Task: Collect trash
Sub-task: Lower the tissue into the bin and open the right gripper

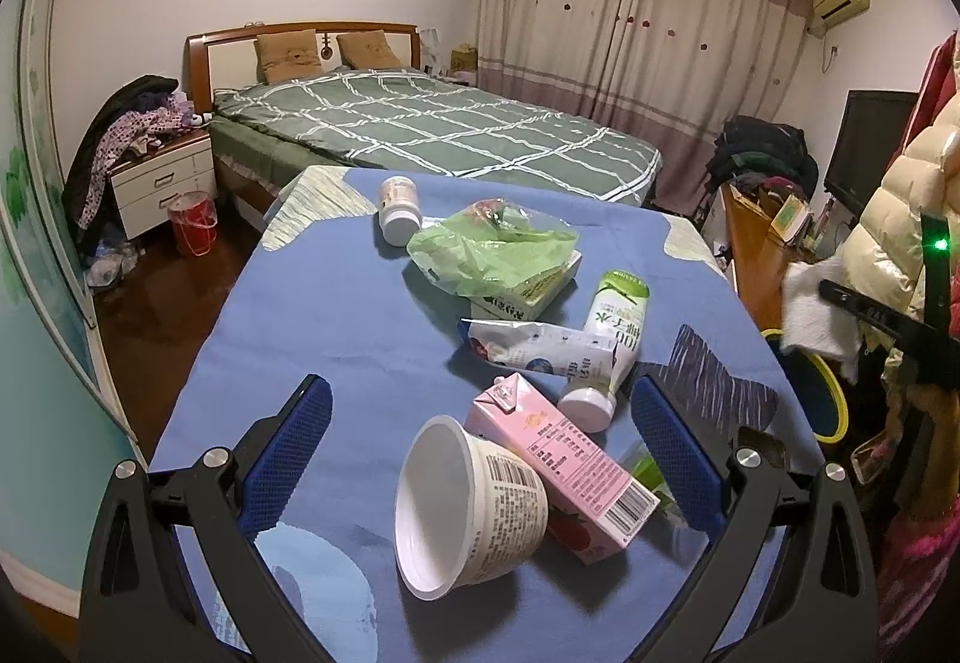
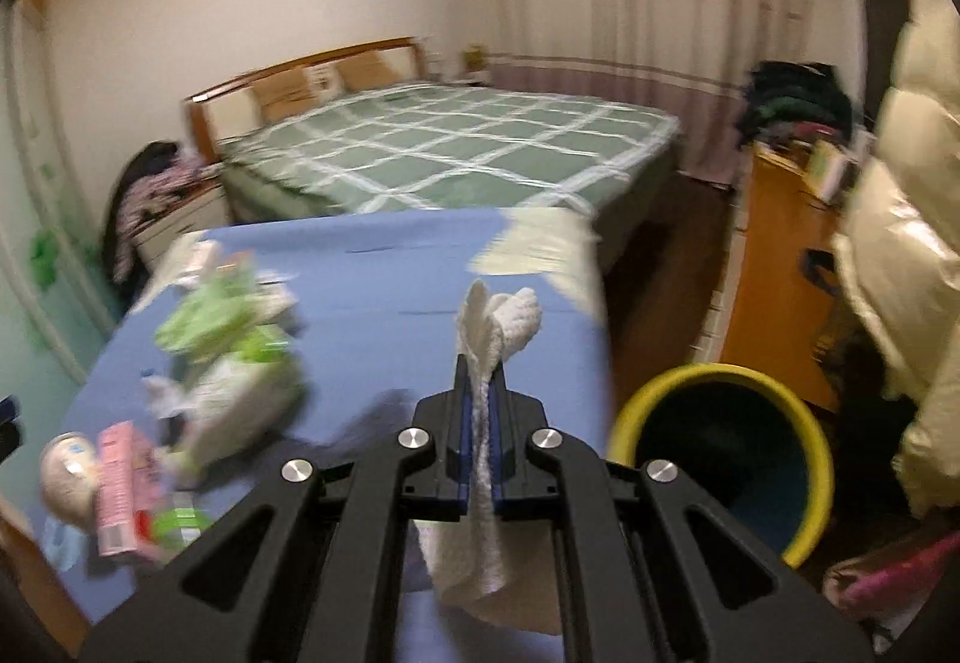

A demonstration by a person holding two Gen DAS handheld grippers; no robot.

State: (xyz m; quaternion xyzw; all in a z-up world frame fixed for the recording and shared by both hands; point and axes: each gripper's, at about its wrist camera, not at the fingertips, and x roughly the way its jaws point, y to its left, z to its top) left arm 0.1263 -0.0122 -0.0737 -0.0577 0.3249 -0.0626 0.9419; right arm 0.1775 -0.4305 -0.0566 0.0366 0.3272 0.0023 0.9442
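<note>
Right gripper [image 2: 480, 405]: clenched on a white tissue [image 2: 489, 339], wad held above the tabletop [image 2: 384, 267] edge, loose end hanging below the pads. Bin [image 2: 720, 459]: yellow rim, dark inside, on the floor just beside the tabletop to the right; nothing discernible within. Left gripper [image 1: 480, 447]: released, jaws wide, hovering over the near clutter, gripping nothing. Between those jaws: white cup [image 1: 468, 507] on its side, mouth toward the camera; pink carton [image 1: 564, 471] lying flat and touching the cup; a green scrap [image 1: 645, 468] partly hidden behind the carton. Next out: tube [image 1: 540, 348] flat on the cloth, its end across a capped bottle [image 1: 612, 345] lying on its side. Further: crumpled green bag [image 1: 492, 249] heaped on a flat box [image 1: 534, 294]. Farthest on the tabletop: small white jar [image 1: 399, 210], tipped over. Beyond: bed [image 1: 432, 129] with checked cover, curtains [image 1: 630, 39], nightstand [image 1: 162, 177] piled with clothes. Progress, judged: early; one item in transit toward the bin, not yet dropped. Remaining on the tabletop: cup, carton, scrap, tube, bottle, bag, box, jar. Next likely: tissue over the bin mouth and let go; cup or carton within easy reach of the left gripper. Risk: tissue light and dangling, apt to snag the rim.
</note>
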